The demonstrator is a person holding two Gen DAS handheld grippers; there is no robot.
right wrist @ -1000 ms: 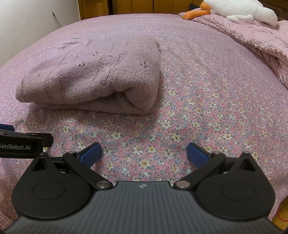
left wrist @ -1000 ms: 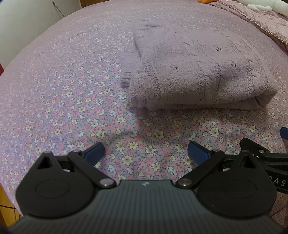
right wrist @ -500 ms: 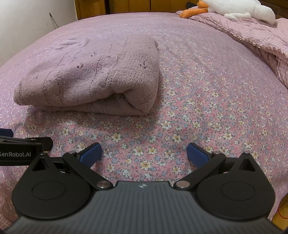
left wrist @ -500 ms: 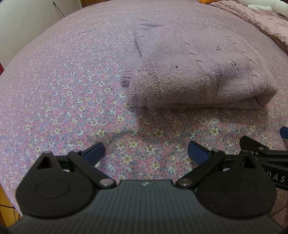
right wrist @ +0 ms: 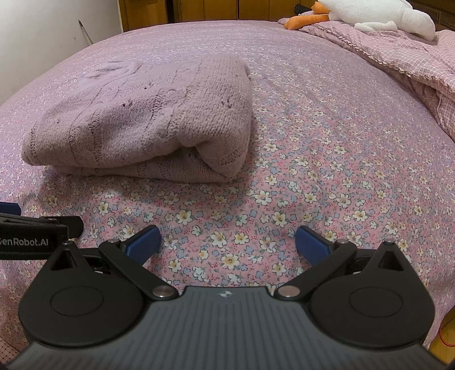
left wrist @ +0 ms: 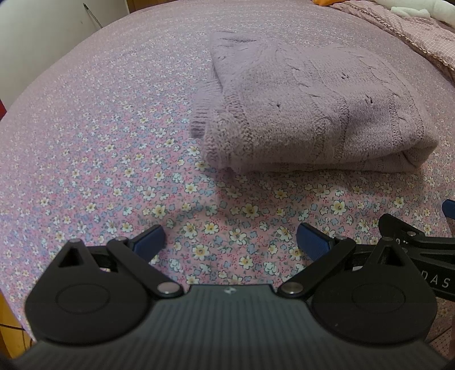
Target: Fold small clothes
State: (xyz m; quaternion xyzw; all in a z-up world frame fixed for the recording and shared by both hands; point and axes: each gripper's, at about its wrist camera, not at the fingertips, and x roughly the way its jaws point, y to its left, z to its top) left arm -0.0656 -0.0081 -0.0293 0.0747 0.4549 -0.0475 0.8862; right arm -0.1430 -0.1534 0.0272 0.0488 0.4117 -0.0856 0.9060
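Lying folded on the flowered bedsheet, the lilac knitted sweater makes a thick bundle of several layers, with one ribbed cuff coming out at its left end. The left gripper hangs low over the sheet, near the bundle but apart from it; its blue pads stand wide from each other and nothing is between them. At the right edge of that view a part of the other tool shows. From the right wrist camera the same sweater sits to the left and ahead, its rounded fold facing the camera. The right gripper is also spread wide over the sheet, with nothing held and not touching the knit. Further to the right a checked quilt lies bunched at the bed's edge, and on it rests a white plush toy, perhaps a goose, with orange feet.
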